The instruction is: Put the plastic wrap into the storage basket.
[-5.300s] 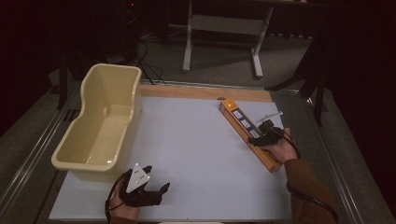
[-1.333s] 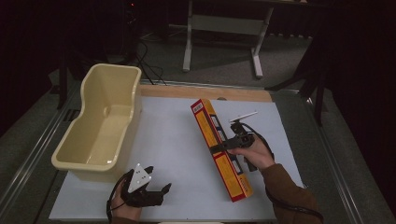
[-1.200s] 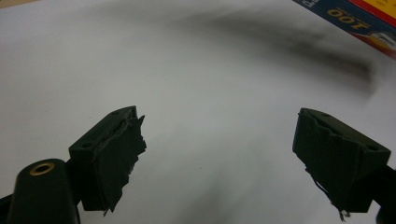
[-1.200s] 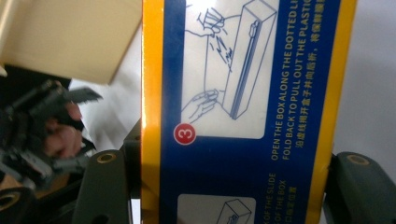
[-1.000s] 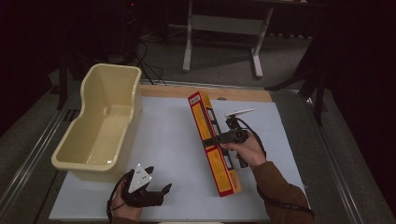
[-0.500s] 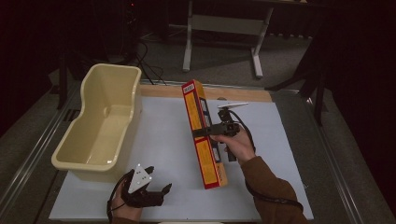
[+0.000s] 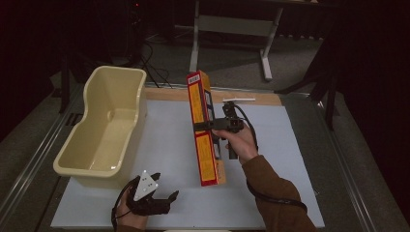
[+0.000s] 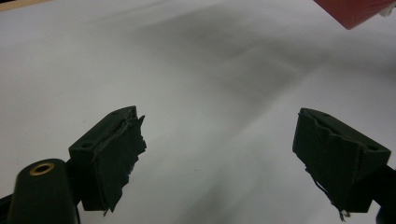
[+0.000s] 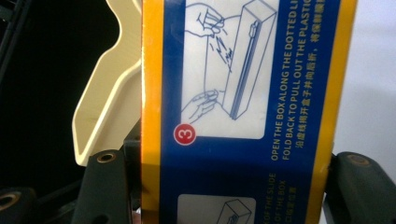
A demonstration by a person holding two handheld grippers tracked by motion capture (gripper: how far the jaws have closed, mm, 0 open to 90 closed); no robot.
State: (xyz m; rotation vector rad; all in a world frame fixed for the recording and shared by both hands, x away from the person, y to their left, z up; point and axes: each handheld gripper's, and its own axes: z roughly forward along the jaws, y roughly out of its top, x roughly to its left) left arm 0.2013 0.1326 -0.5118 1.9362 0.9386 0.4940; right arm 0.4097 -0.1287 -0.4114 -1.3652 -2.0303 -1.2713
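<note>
Gripping long box (image 7: 203,130) mid-length, right gripper (image 7: 203,126) raised; left gripper (image 7: 159,199) resting, jaws apart.

Dim room, dark all round; light falls from above onto the white desk (image 7: 300,159). Soft shadows streak it in the left gripper view. Close-up box (image 9: 243,112) print reads slightly soft, high view grainy.

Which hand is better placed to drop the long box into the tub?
Right. Its claw already clamps the long box beside the tub; the left claw sits open and empty.
</note>
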